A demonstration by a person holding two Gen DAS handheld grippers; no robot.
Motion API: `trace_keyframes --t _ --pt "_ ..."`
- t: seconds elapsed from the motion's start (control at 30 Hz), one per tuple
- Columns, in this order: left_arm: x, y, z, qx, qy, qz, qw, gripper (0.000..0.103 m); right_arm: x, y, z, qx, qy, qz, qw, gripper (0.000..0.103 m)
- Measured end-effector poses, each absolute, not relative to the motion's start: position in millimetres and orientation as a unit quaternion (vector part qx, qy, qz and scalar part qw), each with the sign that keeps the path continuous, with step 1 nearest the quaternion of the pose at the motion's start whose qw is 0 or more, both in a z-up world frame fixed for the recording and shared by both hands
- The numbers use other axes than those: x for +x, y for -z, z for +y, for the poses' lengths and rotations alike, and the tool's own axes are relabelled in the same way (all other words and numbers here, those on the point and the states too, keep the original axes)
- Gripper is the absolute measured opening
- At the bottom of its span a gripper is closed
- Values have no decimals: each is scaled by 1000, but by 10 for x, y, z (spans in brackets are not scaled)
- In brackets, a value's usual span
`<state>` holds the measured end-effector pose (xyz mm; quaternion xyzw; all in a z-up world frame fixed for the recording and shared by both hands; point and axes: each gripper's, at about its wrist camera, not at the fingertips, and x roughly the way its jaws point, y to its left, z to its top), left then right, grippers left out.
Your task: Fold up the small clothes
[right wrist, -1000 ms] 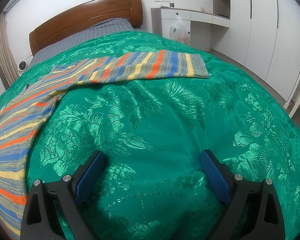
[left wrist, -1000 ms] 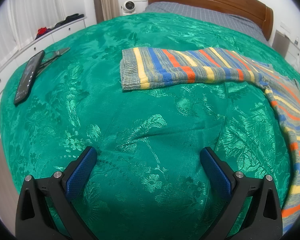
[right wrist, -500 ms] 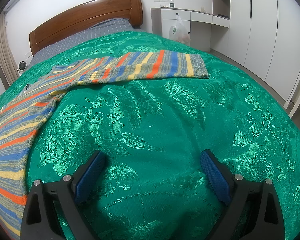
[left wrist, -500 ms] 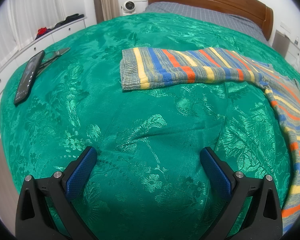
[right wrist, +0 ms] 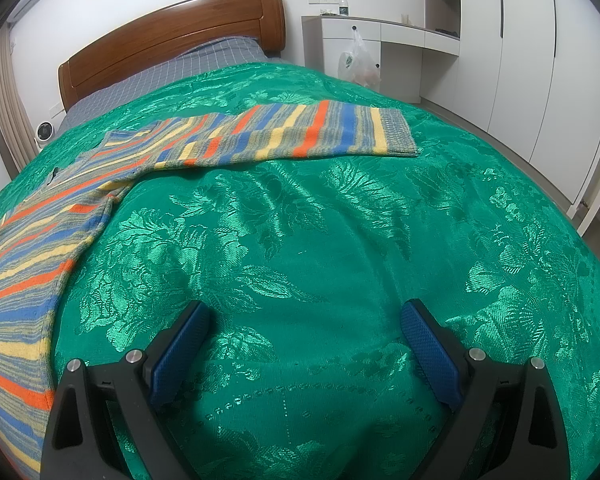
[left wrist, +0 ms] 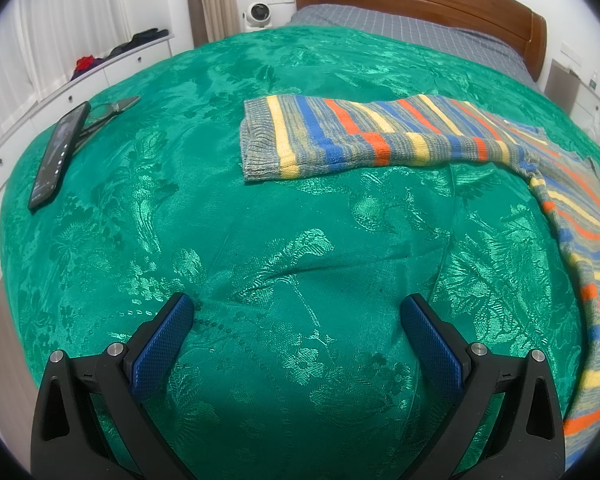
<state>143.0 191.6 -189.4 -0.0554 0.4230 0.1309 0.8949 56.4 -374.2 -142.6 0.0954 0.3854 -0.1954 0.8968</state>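
A striped knit sweater (left wrist: 380, 136) in blue, orange, yellow and grey lies flat on the green bedspread (left wrist: 260, 240). One sleeve reaches left in the left wrist view, its cuff (left wrist: 256, 148) well beyond my left gripper (left wrist: 296, 312). That gripper is open and holds nothing, low over bare bedspread. In the right wrist view the other sleeve (right wrist: 300, 132) stretches right, ending in a cuff (right wrist: 396, 132), and the sweater body (right wrist: 28, 256) runs down the left edge. My right gripper (right wrist: 304, 320) is open too, over the bedspread, apart from the sweater.
A black phone (left wrist: 58, 152) and a pair of glasses (left wrist: 108, 110) lie at the bed's left side. A wooden headboard (left wrist: 420, 4) and grey sheet are at the far end. White drawers (left wrist: 100, 76) stand left; wardrobes (right wrist: 520, 60) and a desk with a plastic bag (right wrist: 358, 64) stand right.
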Motion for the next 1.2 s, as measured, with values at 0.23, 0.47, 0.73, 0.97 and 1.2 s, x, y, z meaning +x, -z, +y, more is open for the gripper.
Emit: trace_keyframes --t 0.23,0.47,0.73,0.97,1.2 --pt "1430 1895 1916 -55 -131 423 895 103 565 1426 -3748 95 196 385 897 96" --pt "1432 1895 1916 -55 -131 423 895 103 566 1424 -3741 95 195 385 897 96" --pt "1433 1896 1915 -55 -131 423 895 103 553 1400 -3740 91 198 388 896 96" --pt "1433 1896 1915 -54 -130 423 895 103 578 1079 -4045 154 124 412 890 95" --pt "1434 1895 1911 -50 -135 422 895 103 536 544 -5421 365 116 310 870 96"
